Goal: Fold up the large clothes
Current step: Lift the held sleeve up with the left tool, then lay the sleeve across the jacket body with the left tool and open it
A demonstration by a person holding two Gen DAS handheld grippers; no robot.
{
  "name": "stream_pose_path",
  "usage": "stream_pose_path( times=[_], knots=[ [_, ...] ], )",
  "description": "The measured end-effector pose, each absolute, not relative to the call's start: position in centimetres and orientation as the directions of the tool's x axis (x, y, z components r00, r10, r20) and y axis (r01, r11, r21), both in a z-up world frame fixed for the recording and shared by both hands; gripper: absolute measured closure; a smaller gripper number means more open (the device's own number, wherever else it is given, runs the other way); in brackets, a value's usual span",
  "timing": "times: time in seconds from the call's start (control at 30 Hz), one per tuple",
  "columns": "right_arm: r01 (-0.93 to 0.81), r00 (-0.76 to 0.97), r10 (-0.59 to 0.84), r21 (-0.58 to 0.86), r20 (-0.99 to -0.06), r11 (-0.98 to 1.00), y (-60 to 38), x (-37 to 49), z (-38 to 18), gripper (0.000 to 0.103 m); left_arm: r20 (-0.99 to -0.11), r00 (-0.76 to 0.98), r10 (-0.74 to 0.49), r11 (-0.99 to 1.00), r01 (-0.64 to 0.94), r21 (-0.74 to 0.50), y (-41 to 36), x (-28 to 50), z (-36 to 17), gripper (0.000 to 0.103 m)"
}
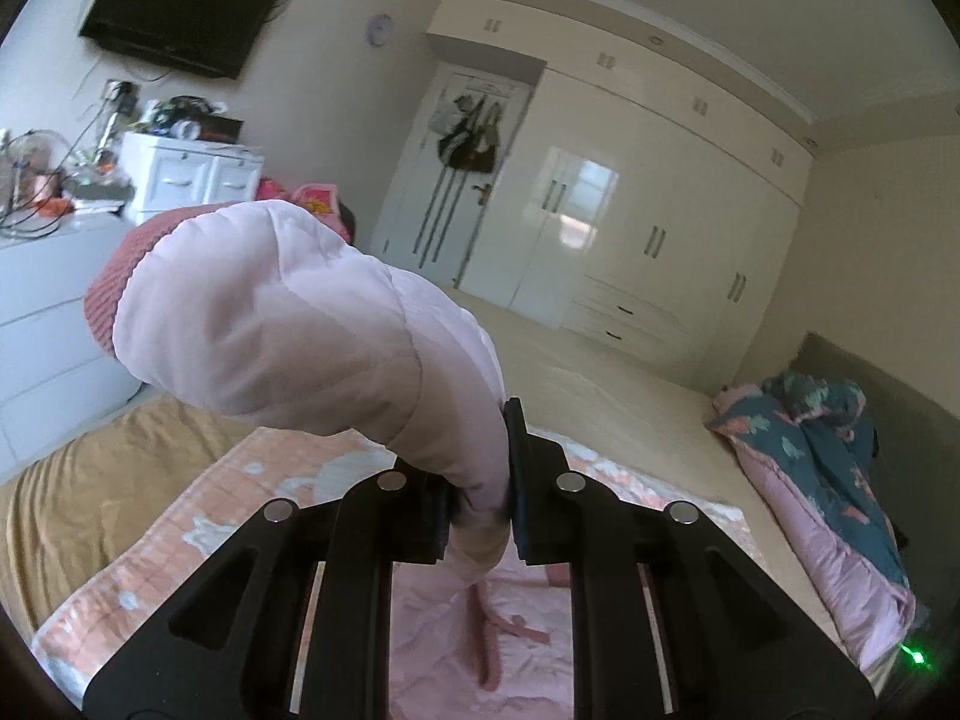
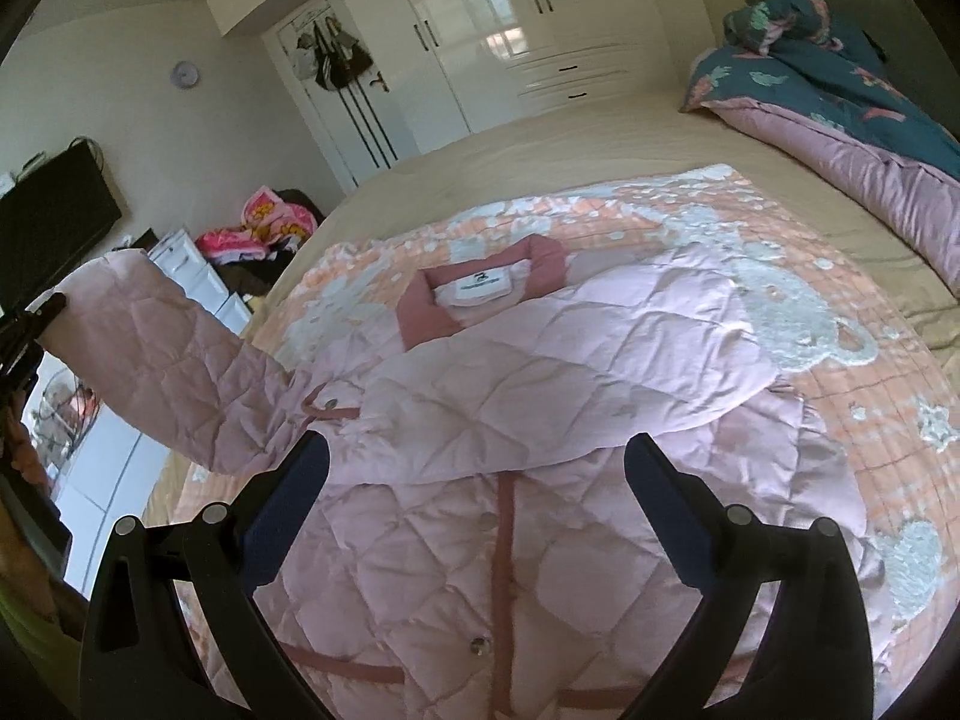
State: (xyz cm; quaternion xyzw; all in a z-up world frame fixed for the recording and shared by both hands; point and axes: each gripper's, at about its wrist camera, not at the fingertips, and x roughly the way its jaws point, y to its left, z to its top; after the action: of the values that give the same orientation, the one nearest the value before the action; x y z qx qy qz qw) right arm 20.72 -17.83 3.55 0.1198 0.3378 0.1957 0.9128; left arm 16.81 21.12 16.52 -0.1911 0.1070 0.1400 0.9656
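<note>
A pale pink quilted jacket [image 2: 540,396] with a darker pink collar lies face up on a pink patterned blanket [image 2: 840,396] on the bed. Its right sleeve is folded across the chest. My left gripper [image 1: 480,492] is shut on the jacket's other sleeve [image 1: 288,312], with its ribbed pink cuff, and holds it lifted in the air; this sleeve shows in the right wrist view [image 2: 156,348] at the left, with the left gripper's finger at its end. My right gripper [image 2: 477,480] is open and empty, hovering just above the jacket's front.
A rolled teal and pink quilt [image 2: 840,96] lies along the bed's far side. White wardrobes [image 2: 540,30] and a door with hanging bags stand beyond. A white dresser [image 1: 192,174] with clutter and a wall television [image 1: 174,6] are at the left.
</note>
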Motion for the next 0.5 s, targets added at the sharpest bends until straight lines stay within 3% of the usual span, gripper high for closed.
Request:
stream_pose_path(
  times=[0.5],
  knots=[
    [-0.207, 0.709, 0.439, 0.432, -0.553, 0.878, -24.2, 21.5, 2.5, 0.005, -0.309, 0.946, 0.103, 0.965, -0.170, -0.199, 11.0, 21.7, 15.5, 0.095]
  ],
)
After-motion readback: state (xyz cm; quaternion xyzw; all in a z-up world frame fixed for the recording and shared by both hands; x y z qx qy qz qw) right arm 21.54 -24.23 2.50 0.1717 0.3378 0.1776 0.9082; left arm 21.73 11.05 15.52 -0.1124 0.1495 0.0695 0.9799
